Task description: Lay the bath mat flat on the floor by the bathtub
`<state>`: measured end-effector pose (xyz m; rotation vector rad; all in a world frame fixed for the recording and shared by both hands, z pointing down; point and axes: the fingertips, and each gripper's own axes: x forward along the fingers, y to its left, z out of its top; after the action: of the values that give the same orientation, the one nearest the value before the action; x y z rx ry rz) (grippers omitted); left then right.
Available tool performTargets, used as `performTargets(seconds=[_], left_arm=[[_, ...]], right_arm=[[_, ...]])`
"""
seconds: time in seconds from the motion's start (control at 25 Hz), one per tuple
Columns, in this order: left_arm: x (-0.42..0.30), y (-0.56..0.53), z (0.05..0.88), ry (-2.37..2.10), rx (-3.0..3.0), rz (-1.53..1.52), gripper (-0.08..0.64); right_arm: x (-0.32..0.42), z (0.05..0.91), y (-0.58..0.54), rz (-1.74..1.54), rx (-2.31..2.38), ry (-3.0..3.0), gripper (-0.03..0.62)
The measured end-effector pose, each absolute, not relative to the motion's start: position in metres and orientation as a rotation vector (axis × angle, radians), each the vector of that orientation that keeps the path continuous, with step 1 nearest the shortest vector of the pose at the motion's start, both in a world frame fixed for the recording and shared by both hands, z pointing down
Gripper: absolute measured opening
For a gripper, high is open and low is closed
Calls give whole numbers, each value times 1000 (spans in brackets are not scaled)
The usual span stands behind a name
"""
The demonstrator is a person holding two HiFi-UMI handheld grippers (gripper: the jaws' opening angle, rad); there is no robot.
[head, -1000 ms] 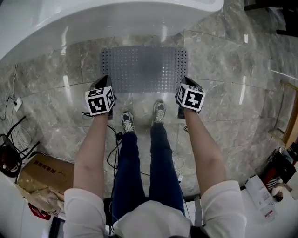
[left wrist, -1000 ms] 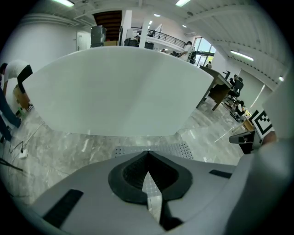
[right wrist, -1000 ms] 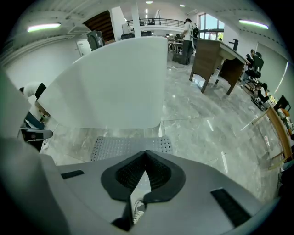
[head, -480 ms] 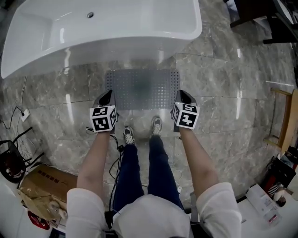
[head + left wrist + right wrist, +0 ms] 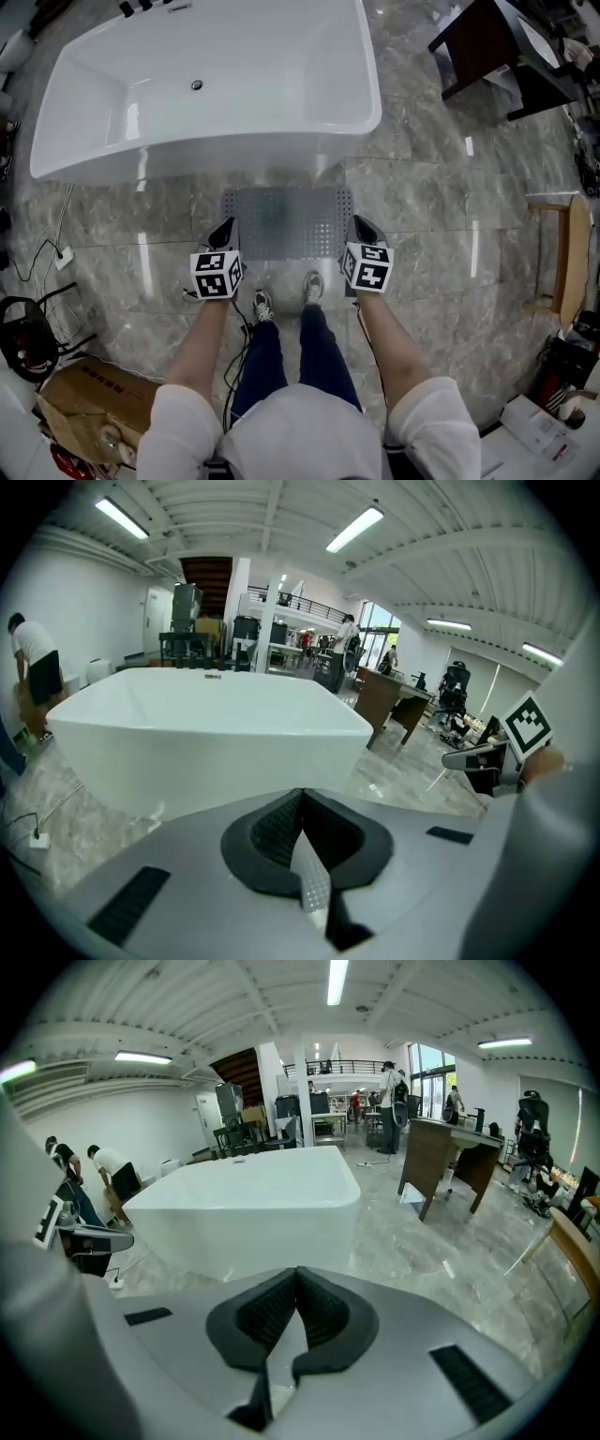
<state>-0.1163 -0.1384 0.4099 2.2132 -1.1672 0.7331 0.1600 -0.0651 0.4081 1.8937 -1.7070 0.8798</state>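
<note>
One mat (image 5: 286, 223): grey, rectangular, covered in rows of small dots; it lies flat on the floor (image 5: 431, 187) with no fold or curl.
Mat place: just beside the tub (image 5: 206, 94), long side along the tub's wall, toward the tub's right end.
Left gripper (image 5: 228, 227): your jaws are pressed together on nothing, over the left mat corner away from the tub.
Right gripper (image 5: 359, 223): likewise closed and empty, over the right corner away from the tub.
Edges: all four run straight; the one away from the tub lies just ahead of your shoes (image 5: 262, 305).
Room: bare floor opens right of the tub; cables (image 5: 37, 253) and a box (image 5: 89, 389) lie off the tub's left end.
</note>
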Motion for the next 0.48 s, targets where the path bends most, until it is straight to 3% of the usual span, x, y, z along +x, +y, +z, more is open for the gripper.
performTargets(seconds=[0.48], left_arm=[[-105,-121,266,-1154,2390,502,32]], right_arm=[[121,265,-55,698,1913,-1929,31]])
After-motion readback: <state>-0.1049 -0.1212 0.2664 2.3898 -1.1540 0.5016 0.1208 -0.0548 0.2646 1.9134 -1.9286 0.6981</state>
